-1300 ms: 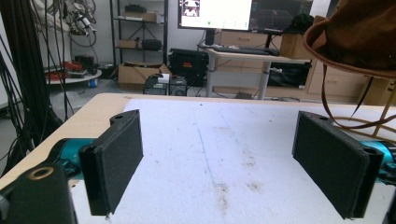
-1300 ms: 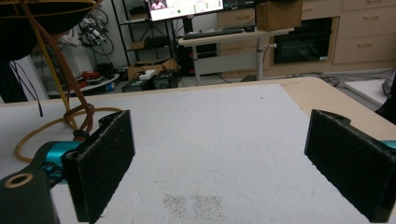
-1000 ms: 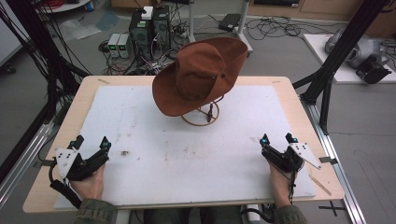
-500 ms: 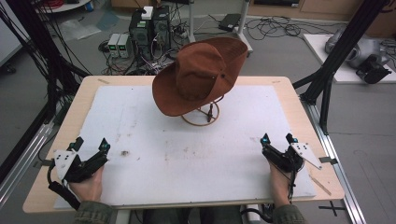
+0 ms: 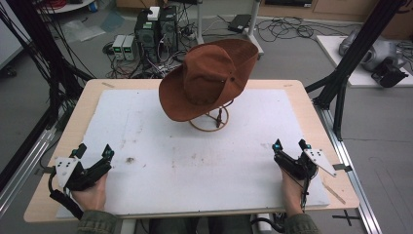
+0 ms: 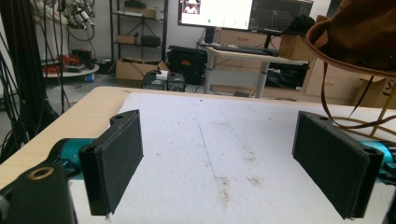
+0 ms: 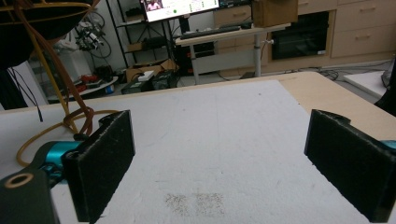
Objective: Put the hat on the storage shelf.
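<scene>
A brown wide-brimmed hat (image 5: 209,78) hangs tilted on a thin wooden stand (image 5: 210,121) at the back middle of the white mat (image 5: 195,161). Its brim and chin cord show at the upper right of the left gripper view (image 6: 359,42). In the right gripper view the hat's dark underside (image 7: 37,23) and the stand's hoop (image 7: 56,123) sit at the upper left. My left gripper (image 5: 93,152) rests open at the front left of the table. My right gripper (image 5: 290,145) rests open at the front right. Both hold nothing and are far from the hat.
The mat covers a light wooden table (image 5: 83,107) and carries a small dark stain (image 5: 130,159). Black frame posts (image 5: 355,53) stand at both sides. Computers and cables (image 5: 151,29) crowd the floor behind the table.
</scene>
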The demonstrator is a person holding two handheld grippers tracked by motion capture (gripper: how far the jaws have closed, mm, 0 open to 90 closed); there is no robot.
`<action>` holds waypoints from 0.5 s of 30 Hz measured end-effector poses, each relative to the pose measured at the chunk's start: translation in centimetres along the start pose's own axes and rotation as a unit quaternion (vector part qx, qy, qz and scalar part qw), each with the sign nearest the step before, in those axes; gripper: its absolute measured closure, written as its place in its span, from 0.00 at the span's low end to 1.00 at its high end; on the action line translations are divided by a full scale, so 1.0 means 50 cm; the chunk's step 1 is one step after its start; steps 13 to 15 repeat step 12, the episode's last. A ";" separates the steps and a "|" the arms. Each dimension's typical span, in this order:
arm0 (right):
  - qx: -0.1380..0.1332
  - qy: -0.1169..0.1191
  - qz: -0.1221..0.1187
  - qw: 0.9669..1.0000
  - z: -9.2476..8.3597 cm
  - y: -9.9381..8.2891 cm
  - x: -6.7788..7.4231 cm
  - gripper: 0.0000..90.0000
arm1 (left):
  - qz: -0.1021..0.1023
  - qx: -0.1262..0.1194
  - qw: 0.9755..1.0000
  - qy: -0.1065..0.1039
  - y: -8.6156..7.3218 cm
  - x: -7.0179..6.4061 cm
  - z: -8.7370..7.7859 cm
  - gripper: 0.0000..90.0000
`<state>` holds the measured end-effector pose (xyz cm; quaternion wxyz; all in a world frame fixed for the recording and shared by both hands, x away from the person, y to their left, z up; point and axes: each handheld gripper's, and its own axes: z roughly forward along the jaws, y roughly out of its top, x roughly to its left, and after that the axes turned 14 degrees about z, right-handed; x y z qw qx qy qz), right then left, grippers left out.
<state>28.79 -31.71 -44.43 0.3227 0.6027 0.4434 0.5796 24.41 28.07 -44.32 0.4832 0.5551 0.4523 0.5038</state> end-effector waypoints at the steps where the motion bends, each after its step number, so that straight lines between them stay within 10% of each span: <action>1: -0.001 0.001 -0.002 1.000 0.001 0.000 -0.001 0.09 | 0.001 0.000 1.000 0.000 0.000 0.000 0.000 0.18; 15: 0.001 0.005 0.000 1.000 0.003 0.000 -0.003 0.09 | 0.004 0.006 1.000 -0.010 -0.001 -0.003 0.007 0.18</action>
